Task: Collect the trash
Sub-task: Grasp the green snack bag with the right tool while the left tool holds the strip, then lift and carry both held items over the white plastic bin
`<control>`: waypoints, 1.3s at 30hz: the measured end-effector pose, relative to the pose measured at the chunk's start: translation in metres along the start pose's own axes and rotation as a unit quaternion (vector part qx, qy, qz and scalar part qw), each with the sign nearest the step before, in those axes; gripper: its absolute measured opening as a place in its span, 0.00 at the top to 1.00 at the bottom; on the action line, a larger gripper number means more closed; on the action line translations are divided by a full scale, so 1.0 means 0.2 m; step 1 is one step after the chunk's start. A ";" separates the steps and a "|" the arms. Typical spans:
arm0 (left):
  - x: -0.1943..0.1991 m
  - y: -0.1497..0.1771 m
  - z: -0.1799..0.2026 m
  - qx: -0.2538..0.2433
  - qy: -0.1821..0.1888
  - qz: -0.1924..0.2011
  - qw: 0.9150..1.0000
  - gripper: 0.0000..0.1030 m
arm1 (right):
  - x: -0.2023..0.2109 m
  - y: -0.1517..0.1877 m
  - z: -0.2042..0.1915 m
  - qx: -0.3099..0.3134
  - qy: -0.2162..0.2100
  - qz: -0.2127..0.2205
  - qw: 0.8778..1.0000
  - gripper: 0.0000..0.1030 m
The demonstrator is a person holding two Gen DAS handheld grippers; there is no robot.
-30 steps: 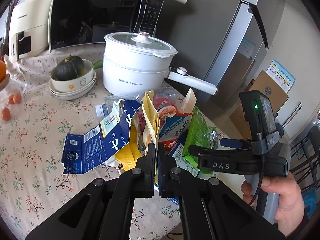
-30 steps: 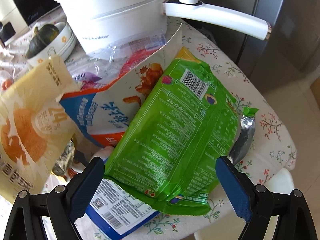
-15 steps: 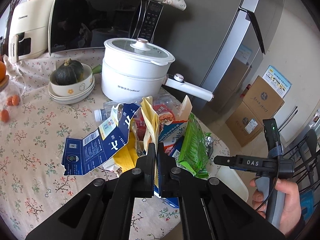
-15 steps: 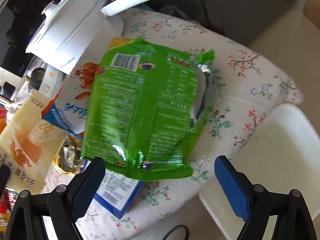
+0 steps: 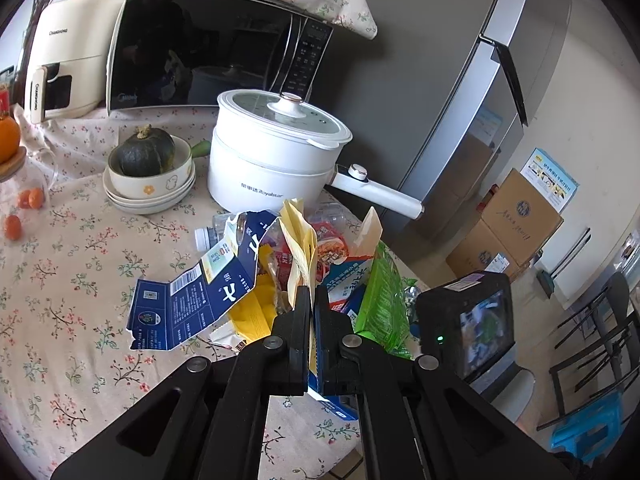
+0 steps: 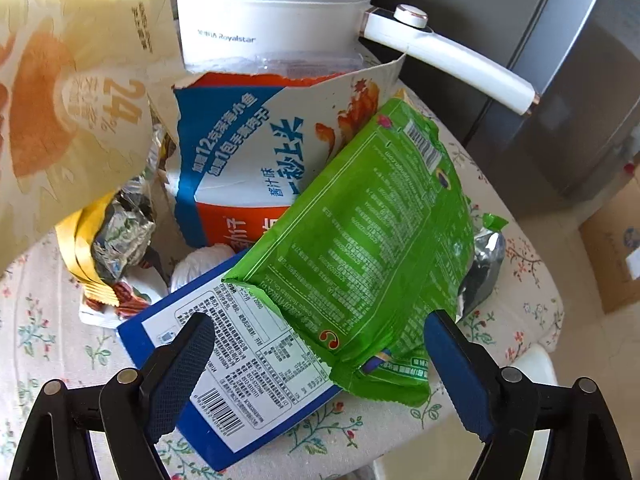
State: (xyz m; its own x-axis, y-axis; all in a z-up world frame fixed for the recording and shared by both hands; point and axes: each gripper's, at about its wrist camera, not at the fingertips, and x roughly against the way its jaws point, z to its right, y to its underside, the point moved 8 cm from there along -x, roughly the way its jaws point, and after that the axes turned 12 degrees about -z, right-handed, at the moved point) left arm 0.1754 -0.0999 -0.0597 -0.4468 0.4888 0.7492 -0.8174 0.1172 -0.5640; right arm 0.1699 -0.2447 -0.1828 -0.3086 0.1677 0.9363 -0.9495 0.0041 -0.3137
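Stock on my floral tablecloth (image 5: pixel 72 264): one trash pile, heaped at the table's near-right corner in front of one white electric pot (image 5: pixel 276 160). Pile holds one green snack bag (image 6: pixel 368 232), one torn orange-and-blue carton (image 6: pixel 256 148), one flat blue box with barcode label (image 6: pixel 236 376), one pale yellow wrapper (image 6: pixel 76 116), one torn dark-blue carton (image 5: pixel 200 292), one clear plastic bottle (image 5: pixel 212 232) lying on its side, one yellow packet (image 6: pixel 80 252) and some crumpled foil bits I cannot count. Elsewhere: one microwave (image 5: pixel 208 48) at 12 o'clock, one cream appliance (image 5: pixel 60 68) at 10 o'clock, one dark squash (image 5: pixel 142 152) in a bowl atop stacked dishes, one fridge (image 5: pixel 492 80) at 2 o'clock, two cardboard boxes (image 5: pixel 516 224) stacked on the floor. My left gripper (image 5: pixel 311 308) is pinched tight on the pale yellow wrapper, holding it upright over the pile's centre; in the right wrist view that wrapper hangs at 10 o'clock. My right gripper (image 6: pixel 316 360) is spread wide, level and low at the table edge, one finger (image 6: pixel 180 368) over the blue box, the other at the green bag's lower right corner, the bag's bottom edge lying between them; contact I cannot tell. From the left camera, the right gripper's camera block sits at 4 o'clock, just beside the green bag.
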 end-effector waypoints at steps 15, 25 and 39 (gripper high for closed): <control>0.04 -0.02 0.04 -0.011 0.006 0.013 1.000 0.99 | 0.09 -0.07 0.09 -0.028 -0.024 0.046 0.998 0.88; 0.04 -0.03 0.04 -0.010 0.006 0.016 1.000 0.99 | 0.25 -0.10 0.25 -0.095 -0.111 0.078 0.986 0.91; 0.18 -0.10 0.02 0.009 0.018 0.062 0.998 0.99 | 0.51 -0.04 0.59 -0.190 -0.218 0.132 0.948 0.91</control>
State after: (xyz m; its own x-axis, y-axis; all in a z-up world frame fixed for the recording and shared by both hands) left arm 0.1744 -0.0887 -0.0204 -0.5325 0.5293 0.6605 -0.7624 0.0389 -0.6459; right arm 0.1401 -0.3432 -0.0660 -0.6052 -0.2108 0.7677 -0.7728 0.3872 -0.5029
